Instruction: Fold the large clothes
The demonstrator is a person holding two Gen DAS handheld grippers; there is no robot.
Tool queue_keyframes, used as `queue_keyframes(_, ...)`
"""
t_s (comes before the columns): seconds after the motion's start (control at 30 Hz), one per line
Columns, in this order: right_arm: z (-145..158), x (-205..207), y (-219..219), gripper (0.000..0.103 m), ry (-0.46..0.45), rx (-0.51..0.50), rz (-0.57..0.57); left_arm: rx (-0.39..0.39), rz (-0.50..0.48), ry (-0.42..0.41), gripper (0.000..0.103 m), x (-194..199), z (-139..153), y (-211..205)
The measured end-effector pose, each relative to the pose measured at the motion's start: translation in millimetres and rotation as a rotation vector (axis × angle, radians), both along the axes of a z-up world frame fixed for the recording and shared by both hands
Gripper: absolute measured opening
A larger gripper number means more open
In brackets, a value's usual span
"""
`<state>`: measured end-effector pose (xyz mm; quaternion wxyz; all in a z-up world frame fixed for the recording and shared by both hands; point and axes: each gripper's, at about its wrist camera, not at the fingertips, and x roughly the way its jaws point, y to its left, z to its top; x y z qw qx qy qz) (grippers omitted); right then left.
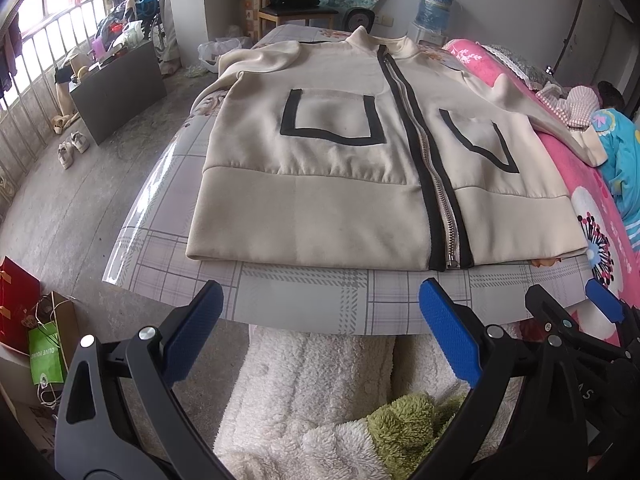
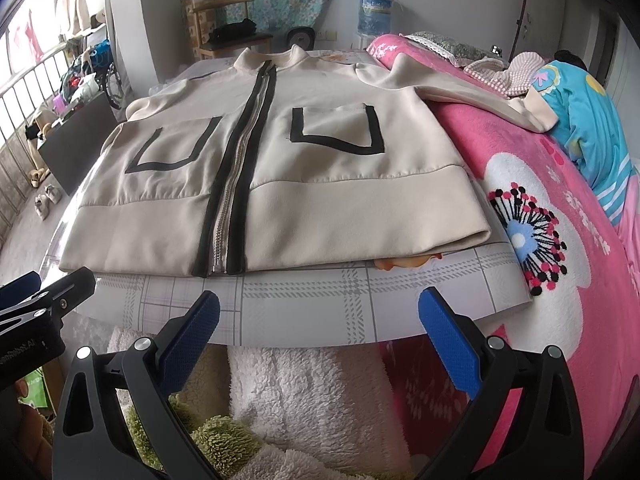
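Note:
A cream zip jacket with black-trimmed pockets lies flat, front up, on a checked table, hem toward me. It also shows in the right wrist view. Its right sleeve drapes onto the pink blanket. Its left sleeve is folded across the upper chest. My left gripper is open and empty, just short of the table's near edge. My right gripper is open and empty, also before the table edge, right of the left one.
A pink flowered blanket covers the bed at the right, with blue clothing on it. White and green fleece lies under the grippers. A dark cabinet, shoes and bags stand on the floor at left.

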<state>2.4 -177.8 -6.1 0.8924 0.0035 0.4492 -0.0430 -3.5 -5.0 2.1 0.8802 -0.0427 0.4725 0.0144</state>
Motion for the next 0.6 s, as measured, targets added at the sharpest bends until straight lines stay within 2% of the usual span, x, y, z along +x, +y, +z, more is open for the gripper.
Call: queue_keyframes(0.6,-2.7,3.0,1.3,0.097,0.008,-0.008,-0.008,-0.012,0.002,0.018,0.095,7.8,-3.3,14.3)
